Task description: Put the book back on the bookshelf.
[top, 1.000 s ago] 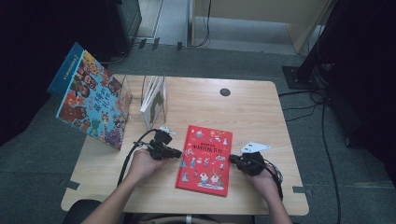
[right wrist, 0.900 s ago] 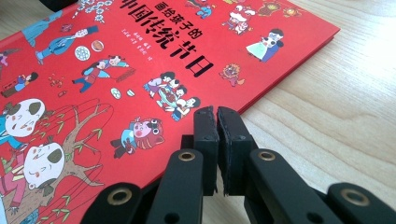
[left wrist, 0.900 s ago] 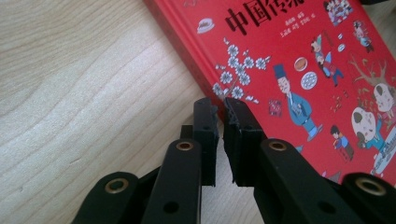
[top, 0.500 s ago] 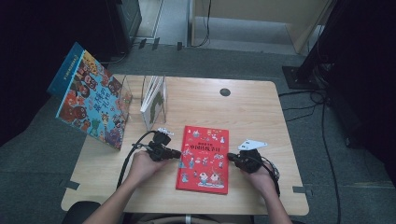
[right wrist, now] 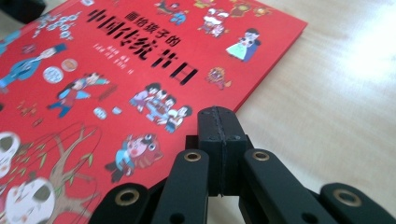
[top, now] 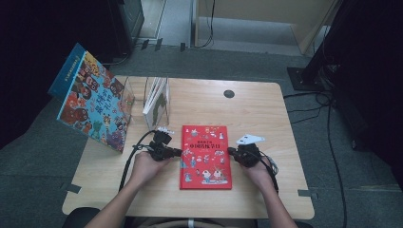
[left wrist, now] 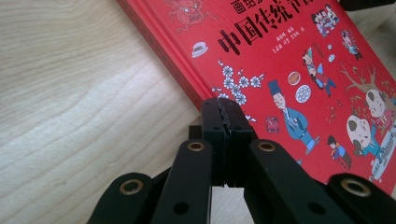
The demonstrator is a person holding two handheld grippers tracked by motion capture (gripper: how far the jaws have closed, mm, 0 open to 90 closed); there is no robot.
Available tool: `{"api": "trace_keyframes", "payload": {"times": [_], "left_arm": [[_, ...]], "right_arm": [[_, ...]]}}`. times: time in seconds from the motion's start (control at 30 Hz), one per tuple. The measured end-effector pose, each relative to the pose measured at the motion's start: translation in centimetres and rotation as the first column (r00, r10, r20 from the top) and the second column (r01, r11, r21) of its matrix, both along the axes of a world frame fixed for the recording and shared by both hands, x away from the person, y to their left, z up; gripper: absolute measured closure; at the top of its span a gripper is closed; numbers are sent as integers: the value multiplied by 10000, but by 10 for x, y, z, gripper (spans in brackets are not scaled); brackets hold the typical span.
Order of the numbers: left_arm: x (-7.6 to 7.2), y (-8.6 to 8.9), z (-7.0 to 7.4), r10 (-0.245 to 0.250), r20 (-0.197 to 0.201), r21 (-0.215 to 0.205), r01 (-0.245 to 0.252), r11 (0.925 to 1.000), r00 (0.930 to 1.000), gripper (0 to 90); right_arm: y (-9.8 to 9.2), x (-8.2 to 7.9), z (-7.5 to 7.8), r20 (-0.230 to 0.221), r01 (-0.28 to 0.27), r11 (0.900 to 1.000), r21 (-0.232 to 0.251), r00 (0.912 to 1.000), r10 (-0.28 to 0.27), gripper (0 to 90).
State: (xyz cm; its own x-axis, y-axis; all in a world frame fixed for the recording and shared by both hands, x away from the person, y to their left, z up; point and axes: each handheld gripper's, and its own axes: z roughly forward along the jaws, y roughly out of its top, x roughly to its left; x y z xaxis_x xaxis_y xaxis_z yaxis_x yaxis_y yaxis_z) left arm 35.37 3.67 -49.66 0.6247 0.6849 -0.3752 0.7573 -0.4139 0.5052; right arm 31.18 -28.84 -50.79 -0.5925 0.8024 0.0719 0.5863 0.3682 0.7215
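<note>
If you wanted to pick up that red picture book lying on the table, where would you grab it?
Probably by its long side edges. The red book lies flat and closed on the table, so there is nothing to pinch from above. The left gripper and right gripper, both shut, sit at opposite long edges; each could open and slide one jaw under the cover's overhang, coming in level from the side.

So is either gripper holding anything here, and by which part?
Nothing is held. Both the left gripper and right gripper are shut with nothing between the jaws, their tips at opposite side edges of the red picture book.
</note>
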Motion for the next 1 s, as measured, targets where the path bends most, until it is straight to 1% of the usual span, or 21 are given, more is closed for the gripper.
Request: {"api": "trace_keyframes", "payload": {"times": [0.03, 0.13, 0.17, 0.2, 0.23, 0.27, 0.33, 0.37, 0.4, 0.43, 0.47, 0.53, 0.6, 0.63, 0.67, 0.73, 0.77, 0.87, 0.93, 0.97, 1.0], "left_arm": [[2, 0, 0, -4, 14, -51, 4, 10000, 10000, 900], [8, 0, 2, 75, 118, -266, -71, 9996, 9999, 900], [10, -1, 2, -19, 21, -485, 20, 9988, 10000, 885], [11, -4, 0, -176, -156, -548, 167, 9984, 9997, 873], [10, -7, 1, -112, 186, -504, 122, 9987, 9998, 874], [9, -9, 4, -273, 312, -268, 281, 9992, 9991, 850], [8, -10, 6, -251, 352, -117, 255, 9996, 9991, 813], [8, -8, 6, -159, 320, -52, 161, 9999, 9994, 796], [8, -6, 8, -48, 254, -63, 50, 10000, 9997, 782], [9, -2, 10, 156, 199, -181, -153, 9997, 9997, 767], [9, 1, 11, 239, 138, -224, -236, 9995, 9996, 759], [7, 4, 13, 284, 223, -166, -281, 9995, 9993, 720], [5, 4, 14, 291, 216, -35, -290, 9996, 9993, 657], [4, 4, 14, 269, 210, 4, -269, 9996, 9994, 641], [2, 4, 14, 235, 187, 23, -235, 9997, 9996, 635], [-1, 4, 13, 215, 90, 38, -216, 9998, 9997, 592], [-2, 3, 12, 192, 28, -42, -192, 9998, 9998, 590], [-6, 2, 9, 87, -16, -1, -87, 10000, 10000, 560], [-7, 1, 8, 69, -36, -27, -69, 10000, 10000, 535], [-7, 1, 7, 15, -136, -52, -16, 10000, 9999, 530], [-8, 0, 7, -14, -129, -32, 14, 10000, 9999, 530]], "right_arm": [[1, 2, 0, -30, 37, 10000, 8, 10000, -37, 900], [3, 7, -1, 174, 54, 9999, -102, 9998, -52, 900], [3, 9, -1, 239, 78, 10000, -55, 9997, -77, 900], [4, 11, -1, 157, 72, 9999, -79, 9999, -71, 900], [5, 12, -1, 156, 4, 10000, -55, 9999, -4, 900], [7, 13, 0, 269, -28, 9995, -317, 9996, 36, 900], [11, 11, 0, 367, 61, 9984, -563, 9993, -40, 900], [11, 11, 1, 328, 80, 9979, -640, 9994, -59, 872], [11, 10, 2, 262, 165, 9977, -659, 9995, -148, 842], [9, 9, 3, 190, 190, 9979, -612, 9997, -178, 813], [8, 8, 6, 82, 247, 9987, -448, 9997, -244, 804], [7, 6, 11, -39, 381, 9987, -338, 9993, -383, 768], [6, 6, 14, -458, 457, 9989, -76, 9979, -460, 735], [7, 6, 15, -830, 556, 9984, 68, 9950, -548, 734], [8, 5, 15, -995, 532, 9986, 77, 9937, -522, 722], [10, 5, 17, -1287, 499, 9988, -17, 9904, -497, 707], [12, 5, 19, -1454, 494, 9988, -62, 9881, -498, 692], [16, 6, 22, -1711, 489, 9985, -251, 9839, -524, 680], [20, 7, 23, -1978, 492, 9980, -397, 9786, -561, 666], [20, 8, 22, -2043, 448, 9978, -480, 9774, -537, 657], [21, 9, 22, -2200, 525, 9973, -515, 9735, -626, 652]]}}
